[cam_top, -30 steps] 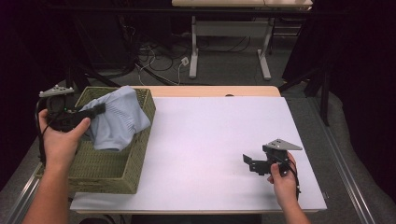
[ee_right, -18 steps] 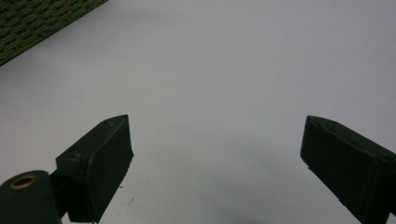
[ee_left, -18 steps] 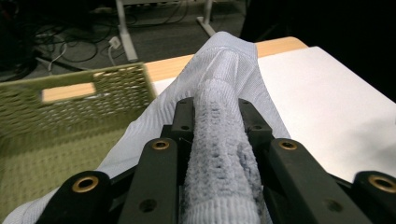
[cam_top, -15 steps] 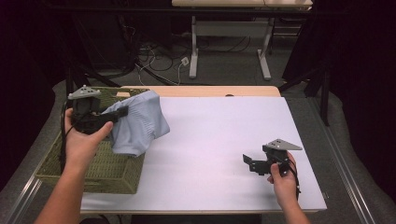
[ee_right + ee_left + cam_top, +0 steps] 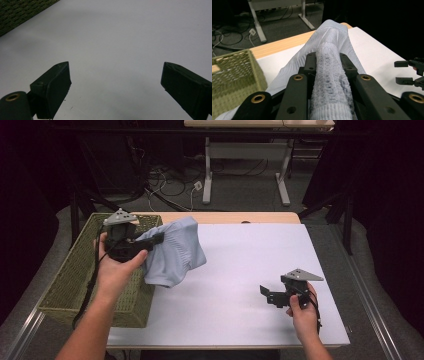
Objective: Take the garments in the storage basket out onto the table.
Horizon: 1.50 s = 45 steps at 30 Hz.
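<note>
Left gripper (image 5: pixel 159 238) is clamped tight on the pale-blue garment (image 5: pixel 175 252), dangling beside the basket (image 5: pixel 65 280) near the tabletop's left edge. Right gripper (image 5: pixel 264 293) waits wide open and empty near the front-right corner, likely ready to help spread it.

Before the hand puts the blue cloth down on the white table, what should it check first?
1. Left gripper jaws clamped on the light blue cloth: ok.
2. Cloth out of the woven basket: not ok, its lower edge hangs at the basket's rim.
3. Bare white table top beside the cloth to lay it on: ok.
4. Right gripper jaws open with nothing between them: ok.
5. Right gripper apart from the cloth: ok, it sits low at the table's near right.
6. Cloth free of snags underneath: cannot tell.
</note>
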Motion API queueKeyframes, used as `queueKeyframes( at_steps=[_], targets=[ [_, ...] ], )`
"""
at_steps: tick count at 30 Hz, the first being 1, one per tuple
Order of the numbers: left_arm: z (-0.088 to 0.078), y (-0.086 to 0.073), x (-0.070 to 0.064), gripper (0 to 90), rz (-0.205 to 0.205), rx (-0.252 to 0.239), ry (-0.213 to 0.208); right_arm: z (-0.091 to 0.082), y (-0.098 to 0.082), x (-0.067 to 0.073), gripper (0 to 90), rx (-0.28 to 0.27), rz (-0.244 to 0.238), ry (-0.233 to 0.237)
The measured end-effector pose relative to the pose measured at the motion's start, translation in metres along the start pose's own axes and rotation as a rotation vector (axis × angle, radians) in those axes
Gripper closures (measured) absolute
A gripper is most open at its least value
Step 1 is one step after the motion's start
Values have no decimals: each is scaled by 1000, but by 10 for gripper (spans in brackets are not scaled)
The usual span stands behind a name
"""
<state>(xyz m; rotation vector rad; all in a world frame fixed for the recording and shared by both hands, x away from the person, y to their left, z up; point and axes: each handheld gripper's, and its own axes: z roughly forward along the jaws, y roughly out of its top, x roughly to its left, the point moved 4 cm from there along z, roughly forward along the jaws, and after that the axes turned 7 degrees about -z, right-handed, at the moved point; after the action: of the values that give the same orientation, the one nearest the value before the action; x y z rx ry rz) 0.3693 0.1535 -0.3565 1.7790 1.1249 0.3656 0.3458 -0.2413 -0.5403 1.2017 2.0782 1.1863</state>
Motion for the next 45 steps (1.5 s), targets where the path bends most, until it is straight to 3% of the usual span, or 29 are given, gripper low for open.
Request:
queueKeyframes(
  at_steps=[6, 15, 30, 35, 45],
  targets=[
    [17, -5, -17, 732, 10, -1, -71, 1, 0, 1, 89, 0, 3, 1],
    [39, -17, -30, 731, 27, 14, -79, 2, -1, 2, 89, 10, -5, 1],
    [71, -31, -33, 731, 27, 41, -112, 4, -1, 1, 89, 13, -11, 2],
    [80, -36, -34, 732, 45, 69, -120, 4, -2, 2, 90, 19, -11, 3],
    [95, -44, -37, 731, 45, 73, -127, 4, -2, 1, 90, 14, -11, 4]
  ],
)
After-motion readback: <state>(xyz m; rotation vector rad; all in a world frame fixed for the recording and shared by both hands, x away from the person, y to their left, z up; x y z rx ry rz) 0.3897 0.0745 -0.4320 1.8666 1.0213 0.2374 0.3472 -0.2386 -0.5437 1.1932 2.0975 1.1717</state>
